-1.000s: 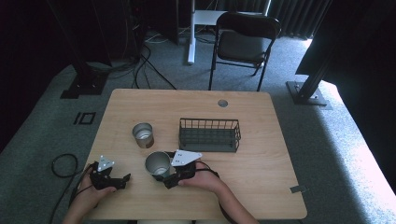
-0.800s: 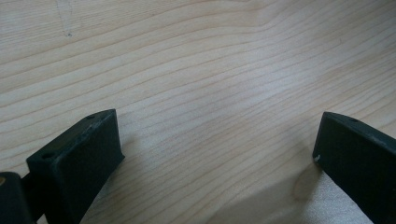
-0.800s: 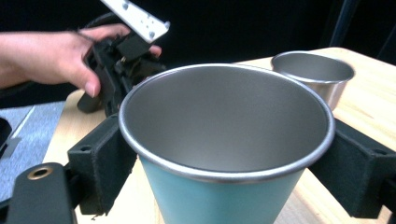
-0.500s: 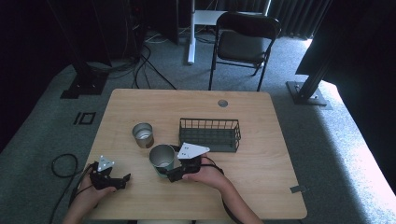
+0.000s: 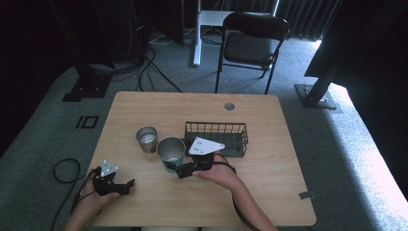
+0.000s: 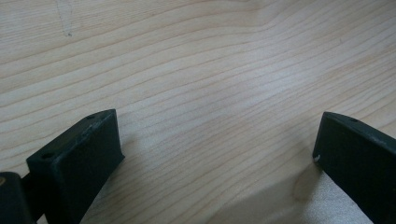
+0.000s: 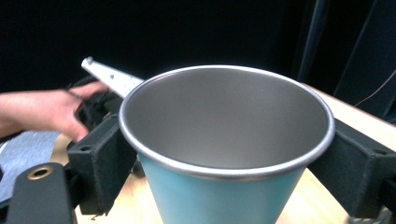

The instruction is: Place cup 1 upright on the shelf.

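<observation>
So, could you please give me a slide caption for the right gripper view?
Right tongs clamped on a teal metal cup, its empty interior facing the camera.

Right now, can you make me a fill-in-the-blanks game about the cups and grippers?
1. The right gripper holds the ____ cup.
2. The small steel cup stands on the ____.
3. The left gripper has its jaws ____, with nothing between them.
4. The wire basket has ____ inside.

Missing words: blue; table; open; nothing
</observation>
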